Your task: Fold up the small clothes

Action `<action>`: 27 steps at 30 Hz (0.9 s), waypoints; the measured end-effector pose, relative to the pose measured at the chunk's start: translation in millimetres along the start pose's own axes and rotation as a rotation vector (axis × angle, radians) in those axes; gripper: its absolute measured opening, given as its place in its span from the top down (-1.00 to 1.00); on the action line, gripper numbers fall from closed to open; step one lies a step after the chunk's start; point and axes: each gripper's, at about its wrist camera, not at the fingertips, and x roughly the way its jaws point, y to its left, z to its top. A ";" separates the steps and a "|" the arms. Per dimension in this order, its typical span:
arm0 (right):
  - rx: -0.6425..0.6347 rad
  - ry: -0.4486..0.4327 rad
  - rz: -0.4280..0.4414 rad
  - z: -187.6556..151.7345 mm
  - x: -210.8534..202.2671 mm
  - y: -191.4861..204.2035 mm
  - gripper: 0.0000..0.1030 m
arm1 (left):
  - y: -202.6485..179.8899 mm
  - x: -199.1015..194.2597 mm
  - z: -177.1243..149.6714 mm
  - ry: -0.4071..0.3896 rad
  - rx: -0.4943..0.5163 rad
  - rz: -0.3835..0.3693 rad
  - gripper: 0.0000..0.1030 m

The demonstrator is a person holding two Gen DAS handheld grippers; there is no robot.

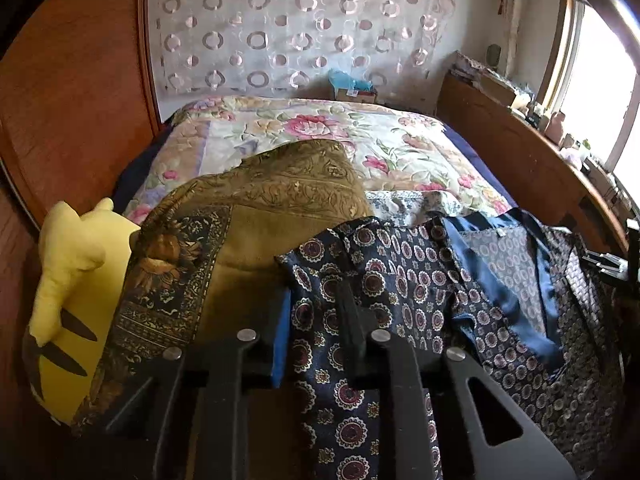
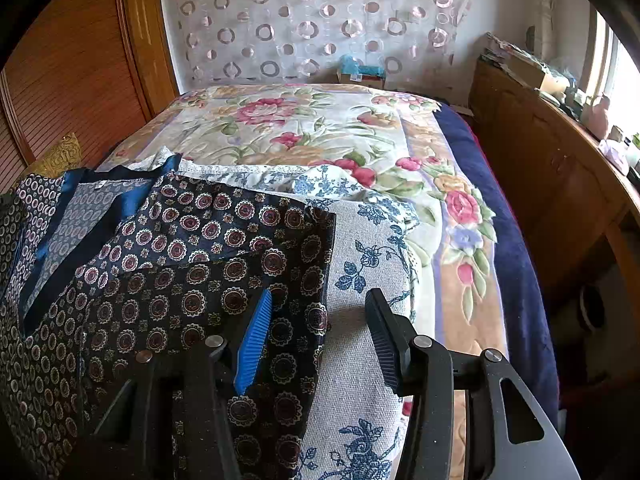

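A dark blue patterned garment (image 1: 384, 288) with red and white medallions and a satin blue collar lies spread on a cushion on the bed. It also shows in the right wrist view (image 2: 180, 264). My left gripper (image 1: 316, 320) is open, its fingers straddling the garment's left edge. My right gripper (image 2: 320, 340) is open, its blue finger (image 2: 254, 344) over the garment's right edge and its black finger (image 2: 386, 340) over the white cushion with blue flowers (image 2: 360, 264).
A gold patterned cushion (image 1: 256, 216) and a yellow plush toy (image 1: 72, 280) lie at the left. The floral bedspread (image 2: 304, 128) stretches ahead. A wooden wardrobe (image 2: 80, 60) stands left, a wooden cabinet (image 2: 540, 152) with clutter right, by the window.
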 end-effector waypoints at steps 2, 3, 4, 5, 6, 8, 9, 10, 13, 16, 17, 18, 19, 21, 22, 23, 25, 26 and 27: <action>0.000 0.000 0.000 0.0 0.0 -0.1 0.02 | -2.4 0.6 -2.1 0.002 0.006 0.015 0.56; 0.000 0.000 0.000 0.0 0.0 -0.1 0.02 | -1.9 0.9 -3.0 0.003 0.009 0.025 0.56; 0.000 0.000 0.000 -0.1 0.0 -0.2 0.01 | -2.6 1.2 -3.8 0.004 0.012 0.032 0.56; 0.000 0.000 0.000 -0.1 0.0 -0.2 0.01 | -2.8 1.9 -4.6 0.004 0.012 0.031 0.56; 0.000 0.000 0.000 -0.1 0.1 -0.1 0.01 | -2.6 2.1 -4.9 0.003 0.008 0.027 0.56; 0.000 0.000 0.000 -0.2 0.1 -0.3 0.00 | -5.0 -1.1 -6.0 -0.009 0.016 0.010 0.71; 0.000 0.000 0.000 -0.1 0.0 -0.3 0.00 | -5.5 -3.3 -6.1 -0.016 0.021 0.003 0.88; -0.001 0.000 0.000 -0.2 -0.1 -0.4 0.00 | -8.0 -7.7 -6.8 -0.031 0.027 -0.003 0.93; -0.001 0.000 0.001 -0.2 -0.1 -0.5 0.00 | -19.4 -25.7 -9.0 -0.087 0.051 -0.017 0.95; -0.001 0.000 0.000 -0.2 -0.1 -0.3 0.00 | -27.5 -33.4 -12.7 -0.099 0.058 -0.047 0.95; -0.001 0.000 0.000 -0.1 -0.1 -0.4 -0.01 | -31.4 -35.7 -15.4 -0.102 0.066 -0.056 0.95; -0.001 0.000 -0.001 -0.4 -0.2 -1.0 -0.01 | -33.6 -36.7 -16.9 -0.103 0.070 -0.059 0.95; 0.000 0.000 -0.001 -0.5 -0.3 -1.3 -0.02 | -36.3 -38.0 -19.2 -0.105 0.076 -0.064 0.95; -0.002 -0.001 -0.003 -0.7 -0.4 -1.7 -0.02 | -41.0 -39.7 -25.0 -0.110 0.092 -0.068 0.95; -0.002 -0.001 -0.005 -0.8 -0.3 -1.9 -0.03 | -43.2 -39.7 -27.0 -0.113 0.100 -0.067 0.95; -0.003 -0.002 -0.006 -1.1 -0.3 -2.1 -0.03 | -44.4 -39.7 -30.0 -0.116 0.103 -0.067 0.95; -0.003 -0.003 -0.005 -1.3 -0.4 -2.2 -0.03 | -44.7 -40.0 -34.1 -0.119 0.100 -0.064 0.95; -0.003 -0.003 -0.004 -1.6 -0.6 -2.5 -0.03 | -44.7 -40.5 -35.9 -0.118 0.099 -0.064 0.95; -0.001 -0.003 -0.003 -1.5 -0.8 -2.7 -0.03 | -46.0 -42.2 -37.7 -0.115 0.096 -0.069 0.95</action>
